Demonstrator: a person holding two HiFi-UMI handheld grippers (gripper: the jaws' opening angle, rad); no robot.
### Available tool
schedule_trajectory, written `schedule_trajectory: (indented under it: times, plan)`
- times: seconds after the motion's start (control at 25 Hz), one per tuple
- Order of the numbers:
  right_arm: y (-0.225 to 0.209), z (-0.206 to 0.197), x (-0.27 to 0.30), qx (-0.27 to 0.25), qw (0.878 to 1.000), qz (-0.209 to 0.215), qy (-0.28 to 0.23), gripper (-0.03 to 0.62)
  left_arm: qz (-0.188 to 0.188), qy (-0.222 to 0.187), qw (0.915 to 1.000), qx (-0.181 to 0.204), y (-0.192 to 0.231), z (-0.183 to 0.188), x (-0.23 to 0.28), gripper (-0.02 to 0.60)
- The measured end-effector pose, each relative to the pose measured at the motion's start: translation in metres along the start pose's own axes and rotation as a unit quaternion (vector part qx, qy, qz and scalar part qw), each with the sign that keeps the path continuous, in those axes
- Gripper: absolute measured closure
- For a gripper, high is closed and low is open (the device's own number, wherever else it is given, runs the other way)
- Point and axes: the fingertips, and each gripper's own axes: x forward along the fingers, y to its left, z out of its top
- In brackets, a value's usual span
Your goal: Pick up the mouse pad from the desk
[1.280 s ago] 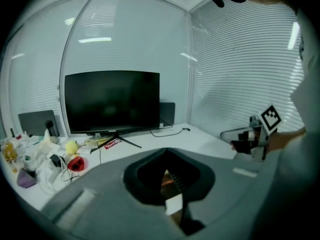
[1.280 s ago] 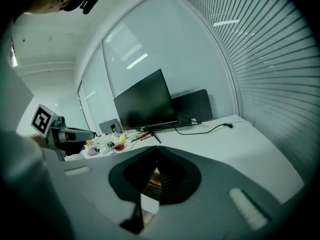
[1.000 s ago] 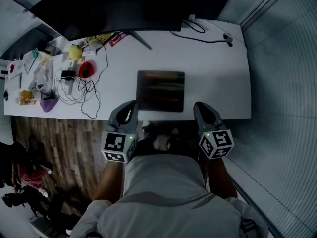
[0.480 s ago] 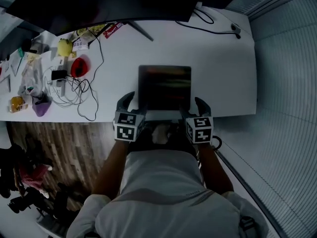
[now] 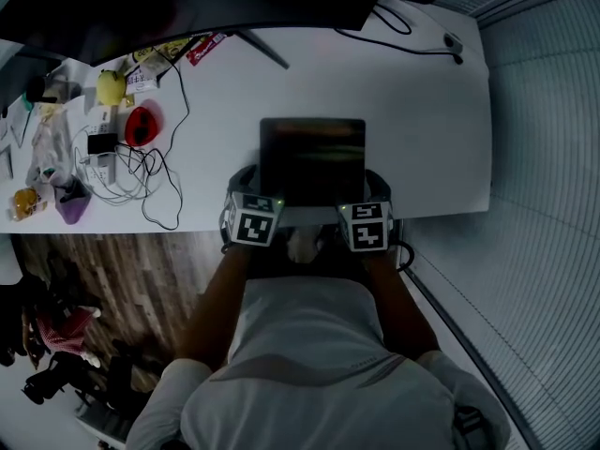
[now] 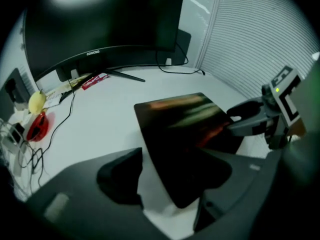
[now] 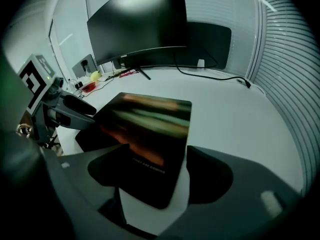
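Two hand-held grippers sit side by side at the front edge of the white surface [image 5: 427, 111], one at each near corner of the mouse pad [image 5: 312, 157].

The left hand-held gripper [image 5: 249, 187] has its jaws spread wide. In the left gripper view [image 6: 170, 179], the pad's near-left corner [image 6: 185, 129] lies in the gap, its edge running against the right-hand jaw. I cannot tell whether they actually touch.

The right hand-held gripper [image 5: 370, 187] is just as wide open. In its own view [image 7: 162, 176], the pad's near-right corner [image 7: 150, 119] lies between the jaws, overlapping the left-hand one. Neither gripper is clamped on the pad, which lies flat on the surface in front of the monitor [image 5: 187, 3].

Both forearms reach straight forward from the body, left [image 5: 214, 298] and right [image 5: 389, 293], roughly parallel, with the marker cubes facing up. A tangle of cables [image 5: 141, 172] lies well off to the left.
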Motion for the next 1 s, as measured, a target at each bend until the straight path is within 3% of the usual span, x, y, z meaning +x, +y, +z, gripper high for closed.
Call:
schedule_trajectory:
  times: [0.36, 0.56, 0.76, 1.0]
  plan:
    - [0.004, 0.0, 0.002, -0.001, 1.0, 0.006, -0.002, 0.263, 0.021, 0.029, 0.9993, -0.007, -0.009, -0.004, 0.005, 0.344]
    - [0.025, -0.007, 0.002, -0.001, 1.0, 0.01, -0.007, 0.452, 0.032, 0.03, 0.9989, -0.02, -0.012, -0.004, 0.003, 0.357]
    - [0.03, -0.003, -0.001, -0.006, 0.999, 0.027, -0.022, 0.488, 0.023, 0.023, 0.9991, -0.025, -0.029, -0.003, 0.003, 0.517]
    - [0.036, 0.003, -0.024, -0.002, 0.997, 0.045, -0.061, 0.535, -0.023, -0.02, 0.9981, -0.054, -0.04, 0.015, -0.028, 0.508]
